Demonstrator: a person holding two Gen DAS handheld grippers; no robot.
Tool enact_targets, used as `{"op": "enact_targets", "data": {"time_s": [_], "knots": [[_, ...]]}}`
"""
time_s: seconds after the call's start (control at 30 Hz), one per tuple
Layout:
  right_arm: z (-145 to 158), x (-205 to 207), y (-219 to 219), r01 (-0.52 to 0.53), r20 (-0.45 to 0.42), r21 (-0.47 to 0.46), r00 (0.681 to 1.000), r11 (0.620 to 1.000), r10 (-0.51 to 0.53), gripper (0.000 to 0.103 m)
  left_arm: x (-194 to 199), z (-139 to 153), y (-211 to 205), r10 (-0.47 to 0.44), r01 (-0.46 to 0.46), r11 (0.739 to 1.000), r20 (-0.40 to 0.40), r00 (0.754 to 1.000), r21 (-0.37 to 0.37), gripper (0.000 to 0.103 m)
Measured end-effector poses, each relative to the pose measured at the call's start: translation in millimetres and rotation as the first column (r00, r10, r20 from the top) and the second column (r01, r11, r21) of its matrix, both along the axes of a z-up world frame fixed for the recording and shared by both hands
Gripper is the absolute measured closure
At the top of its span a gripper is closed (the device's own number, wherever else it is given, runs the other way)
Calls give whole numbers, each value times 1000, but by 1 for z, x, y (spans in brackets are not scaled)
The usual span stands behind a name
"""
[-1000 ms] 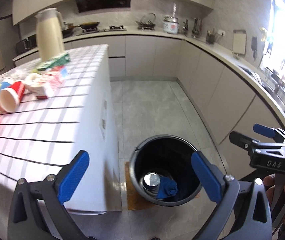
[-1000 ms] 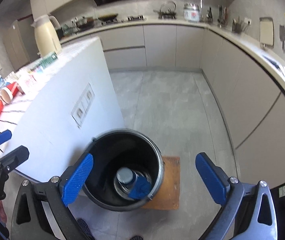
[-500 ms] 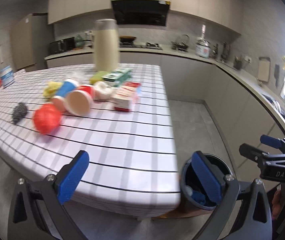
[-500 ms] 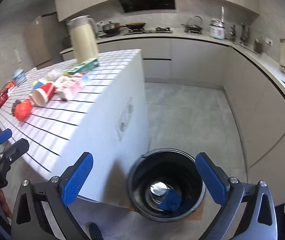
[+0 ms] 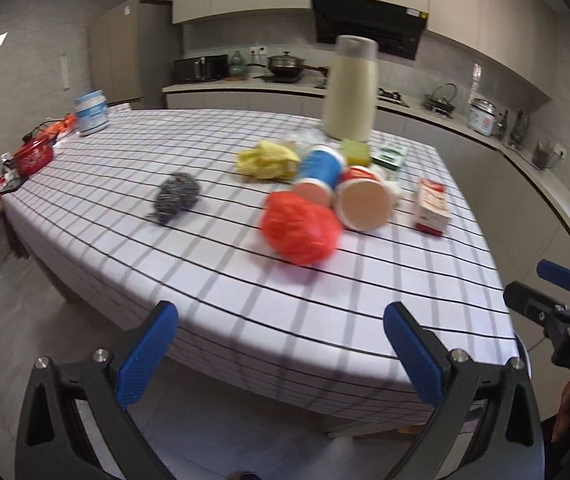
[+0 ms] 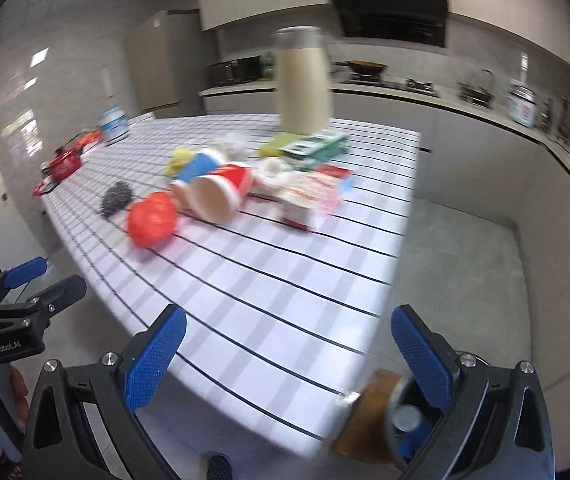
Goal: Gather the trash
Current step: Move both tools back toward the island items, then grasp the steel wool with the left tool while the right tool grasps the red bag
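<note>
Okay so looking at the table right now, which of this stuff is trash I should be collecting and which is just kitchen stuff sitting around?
Likely trash for the job:
- red crumpled bag
- red paper cup, on its side
- blue paper cup, on its side
- yellow wrapper
- small carton
- trash bin, for drop-off

Probably just lying about:
- cream thermos
- steel scourer
- white tub
- red pot

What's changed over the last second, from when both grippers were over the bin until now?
Both grippers swung up and away from the trash bin to face the table. The left gripper and right gripper are open and empty, as before. The bin now shows only at the bottom of the right view. Nothing was gripped or released. The red bag, cups and steel wool appear unmoved on the cloth.
</note>
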State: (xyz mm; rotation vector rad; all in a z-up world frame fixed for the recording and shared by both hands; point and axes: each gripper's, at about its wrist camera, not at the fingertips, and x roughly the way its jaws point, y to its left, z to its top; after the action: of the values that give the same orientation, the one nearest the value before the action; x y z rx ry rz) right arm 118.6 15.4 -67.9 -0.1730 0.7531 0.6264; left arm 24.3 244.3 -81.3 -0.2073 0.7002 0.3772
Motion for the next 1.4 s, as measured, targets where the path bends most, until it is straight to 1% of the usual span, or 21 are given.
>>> {"op": "enact_targets", "data": {"time_s": [0.1,0.27,0.43,0.6,0.77,0.8,0.83,0.87,0.9,0.97,1.03,1.1,1.17,1.23,1.27,1.3,1.4], "knots": [[-4,-2,46,-39,-6,4,999,999,39,0,-2,-4,34,27,-27,1000,-7,1000,-1,0],[-13,-2,109,-63,-8,6,998,998,63,0,6,-17,86,35,-36,999,-23,999,-29,0],[-25,7,158,-58,-21,-4,998,998,58,0,19,-25,117,13,-13,1000,-41,999,-1,0],[-40,21,188,-46,-40,-26,998,999,45,8,36,-32,141,-28,28,1000,-23,999,-12,1],[-53,35,205,-28,-60,-29,998,999,26,10,60,-39,159,-65,64,997,-17,998,-34,6],[-55,37,207,-29,-64,-31,998,999,27,15,65,-41,162,-73,72,997,-16,997,-42,7],[-57,40,210,-31,-72,-31,997,999,29,27,69,-42,165,-80,79,996,-14,997,-47,8],[-60,43,213,-34,-83,-24,996,999,32,36,74,-43,167,-87,86,995,-12,996,-50,9],[-62,46,215,-35,-95,-17,995,999,34,47,79,-44,169,-98,97,994,-12,995,-52,11],[-63,50,219,-34,-99,-6,995,999,34,51,89,-47,173,-116,115,992,-13,993,-59,15],[-62,52,221,-35,-96,10,995,999,36,61,97,-49,178,-131,130,989,-14,991,-68,19],[-62,54,224,-38,-94,23,995,999,40,66,107,-52,181,-144,142,988,-23,989,-62,24],[-63,54,226,-44,-95,30,994,999,46,68,115,-55,184,-148,145,987,-37,988,-66,31],[-64,54,228,-52,-92,36,994,998,55,70,120,-59,188,-151,146,986,-46,988,-86,48],[-64,54,230,-54,-91,36,994,998,57,70,122,-60,190,-154,149,984,-47,987,-93,53],[-64,55,231,-56,-92,38,994,998,60,71,123,-62,191,-156,150,983,-47,987,-107,61],[-64,57,235,-60,-91,37,994,998,63,71,121,-62,193,-160,156,980,-22,987,-125,66]]}}
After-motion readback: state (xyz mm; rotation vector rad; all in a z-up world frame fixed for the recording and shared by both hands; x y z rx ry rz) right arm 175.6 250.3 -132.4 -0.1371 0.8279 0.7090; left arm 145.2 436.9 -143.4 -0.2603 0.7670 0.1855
